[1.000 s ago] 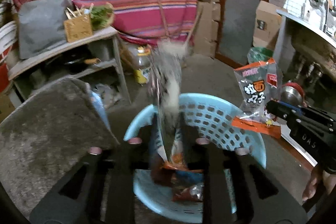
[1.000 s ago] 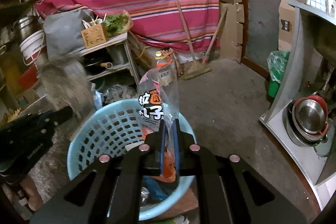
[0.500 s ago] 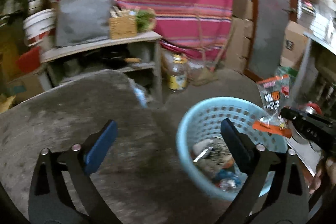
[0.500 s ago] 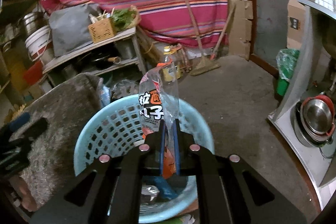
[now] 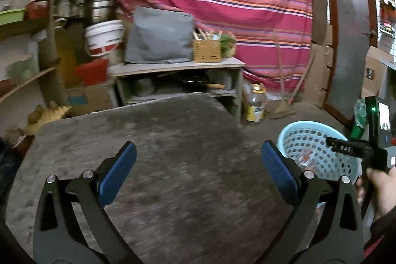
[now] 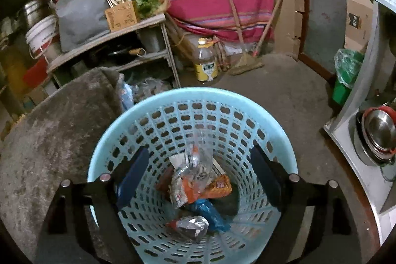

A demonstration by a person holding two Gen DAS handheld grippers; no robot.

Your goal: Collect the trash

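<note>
Right gripper (image 6: 198, 175) hangs over the pale blue perforated plastic basket (image 6: 153, 100), its jaws having just swung wide apart, with nothing between its blue pads. Below, crinkled foil and clear plastic wrappers (image 6: 195, 180) lie heaped on the basket's bottom. Left gripper (image 5: 198, 172) is spread fully and empty above the rough grey stone table (image 5: 173, 130), the basket standing just past the table's right edge.
</note>
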